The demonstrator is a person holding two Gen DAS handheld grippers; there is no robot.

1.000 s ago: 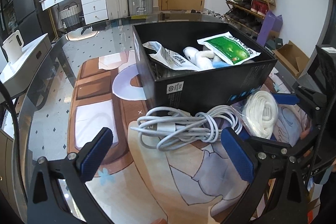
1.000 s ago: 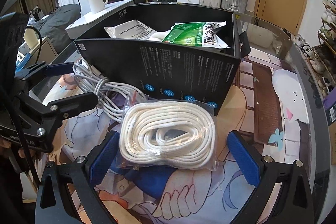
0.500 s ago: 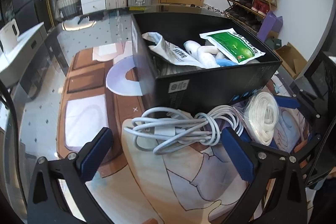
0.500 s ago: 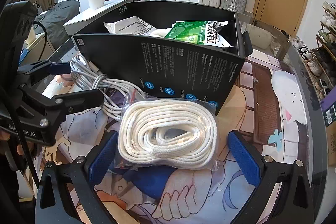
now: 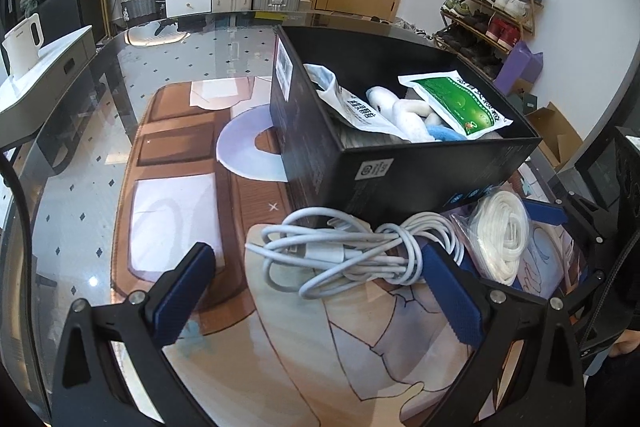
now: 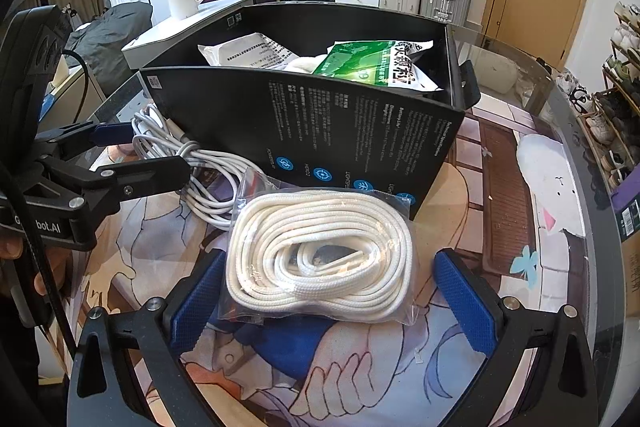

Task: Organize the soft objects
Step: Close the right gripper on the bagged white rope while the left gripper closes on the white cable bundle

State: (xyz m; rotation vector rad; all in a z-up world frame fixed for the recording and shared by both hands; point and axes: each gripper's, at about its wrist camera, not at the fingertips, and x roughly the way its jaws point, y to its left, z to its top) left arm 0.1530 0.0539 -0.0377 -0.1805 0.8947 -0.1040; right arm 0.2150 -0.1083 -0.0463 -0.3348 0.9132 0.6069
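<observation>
Right claw (image 6: pixel 326 291) released, straddling bagged white rope (image 6: pixel 320 259); left claw (image 5: pixel 316 287) released at white cable bundle (image 5: pixel 352 251). Risk: slick bag slipping, cable loops snagging black box (image 5: pixel 400 179).

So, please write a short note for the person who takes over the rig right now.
Left gripper: open, holding nothing, cable between its fingers.
Right gripper: open, holding nothing, bagged rope between its fingers.
Both items lie on the mat in front of the box.
Done: green pouch, white pouch and a soft toy are in the box.
Left: put cable and rope in.
</observation>
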